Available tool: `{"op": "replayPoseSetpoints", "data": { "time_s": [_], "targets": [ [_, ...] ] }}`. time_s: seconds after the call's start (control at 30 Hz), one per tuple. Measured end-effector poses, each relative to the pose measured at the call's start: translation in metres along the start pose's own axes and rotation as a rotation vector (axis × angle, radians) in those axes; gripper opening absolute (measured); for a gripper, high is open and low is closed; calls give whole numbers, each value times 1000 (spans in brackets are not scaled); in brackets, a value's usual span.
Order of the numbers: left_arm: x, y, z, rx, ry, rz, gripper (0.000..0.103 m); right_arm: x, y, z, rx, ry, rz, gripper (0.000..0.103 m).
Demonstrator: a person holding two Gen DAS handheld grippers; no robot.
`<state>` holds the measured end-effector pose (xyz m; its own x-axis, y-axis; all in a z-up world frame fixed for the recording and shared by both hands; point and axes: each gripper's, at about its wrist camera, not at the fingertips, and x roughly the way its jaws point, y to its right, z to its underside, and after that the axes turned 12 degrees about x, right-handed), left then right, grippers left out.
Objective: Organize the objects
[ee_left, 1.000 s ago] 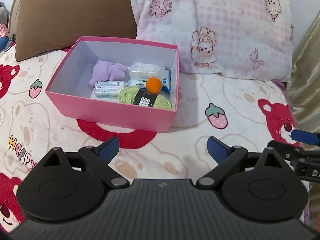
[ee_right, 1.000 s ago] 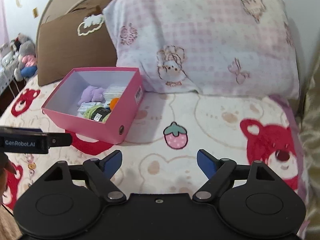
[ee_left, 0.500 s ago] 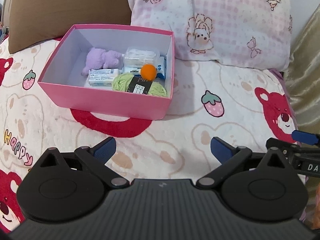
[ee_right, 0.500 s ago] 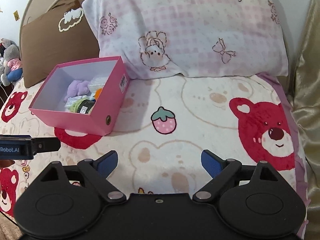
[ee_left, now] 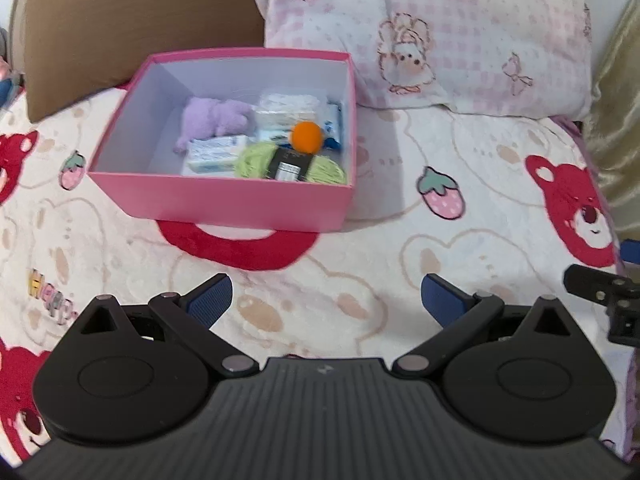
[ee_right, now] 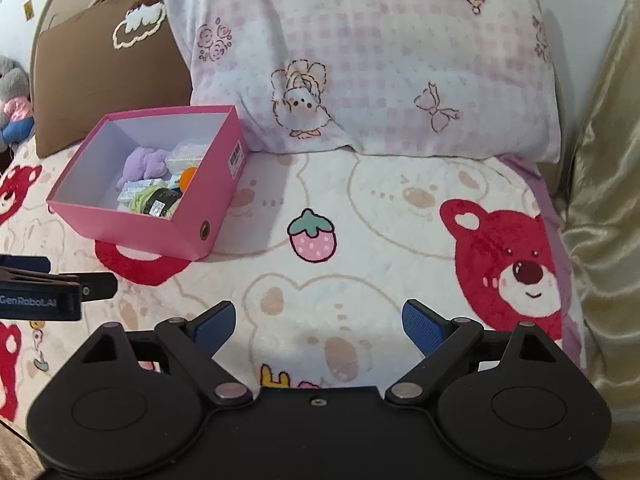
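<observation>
A pink box (ee_left: pixel 224 204) (ee_right: pixel 124 224) sits on the bed blanket, ahead of both grippers. Inside lie a purple plush (ee_left: pixel 214 118), a small white packet (ee_left: pixel 216 152), a green yarn skein with a black label (ee_left: pixel 292 164), an orange ball (ee_left: pixel 306 136) and a clear bag of white items (ee_left: pixel 288 106). My left gripper (ee_left: pixel 326 300) hangs open over the blanket below the box, nothing between its blue pads. My right gripper (ee_right: pixel 318 322) is open too, to the right of the box, over a printed bear. Each gripper's side shows at the edge of the other's view.
A brown pillow (ee_left: pixel 132 16) and a pink checked pillow (ee_right: pixel 360 60) stand behind the box. The blanket (ee_right: pixel 360 200) has red bears and strawberries. Gold fabric (ee_right: pixel 600 200) borders the right side. Plush toys (ee_right: pixel 16 104) sit at the far left.
Both grippers' jaws have spread a little wider. The right wrist view has tipped downward, showing more blanket; the box has shifted slightly in both views.
</observation>
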<state>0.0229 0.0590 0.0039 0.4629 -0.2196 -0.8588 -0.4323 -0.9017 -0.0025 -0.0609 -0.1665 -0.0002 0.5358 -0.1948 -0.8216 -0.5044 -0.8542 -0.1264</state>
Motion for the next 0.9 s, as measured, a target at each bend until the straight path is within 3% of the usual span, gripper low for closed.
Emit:
{"op": "replayPoseSetpoints", "data": {
  "time_s": [0.1,0.57,0.9],
  "targets": [
    [0,0,1,-8,-5,26,102,-2,-1,-1,-9,5,13,93],
    [-7,6,0,25,-4,-23,102,-1,-4,-1,-13,1,26,93],
    [-3,20,1,67,-40,-8,102,0,-2,0,-13,-5,27,93]
  ]
}}
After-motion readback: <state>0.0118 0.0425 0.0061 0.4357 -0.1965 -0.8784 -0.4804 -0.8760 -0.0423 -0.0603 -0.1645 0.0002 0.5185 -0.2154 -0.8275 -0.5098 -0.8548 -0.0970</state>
